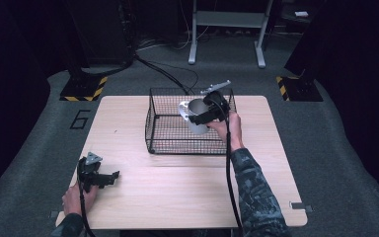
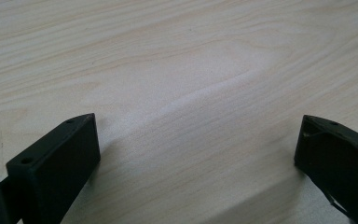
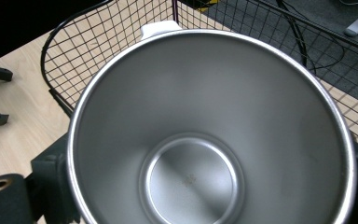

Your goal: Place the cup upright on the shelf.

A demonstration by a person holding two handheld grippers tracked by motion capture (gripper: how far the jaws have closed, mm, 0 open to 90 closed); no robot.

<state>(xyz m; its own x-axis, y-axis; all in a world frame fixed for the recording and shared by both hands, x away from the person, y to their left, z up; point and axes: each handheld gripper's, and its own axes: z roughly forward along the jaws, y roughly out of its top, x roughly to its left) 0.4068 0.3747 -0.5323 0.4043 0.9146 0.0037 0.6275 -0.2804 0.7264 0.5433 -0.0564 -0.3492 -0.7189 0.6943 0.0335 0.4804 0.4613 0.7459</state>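
High view: the right hand-held gripper clasps a steel cup over the wire basket, likely for dropping in, while the left hand-held gripper rests released at seven o'clock on the bench.

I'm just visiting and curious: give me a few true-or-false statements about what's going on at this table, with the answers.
1. The right gripper holds a metal cup over the wire basket. True.
2. The cup is full of water. False: its inside is bare metal.
3. The left gripper holds a spoon. False: it is open, with nothing between its jaws.
4. The left gripper sits near the table's front left corner. True.
5. The basket is solid plastic. False: it is black wire mesh.
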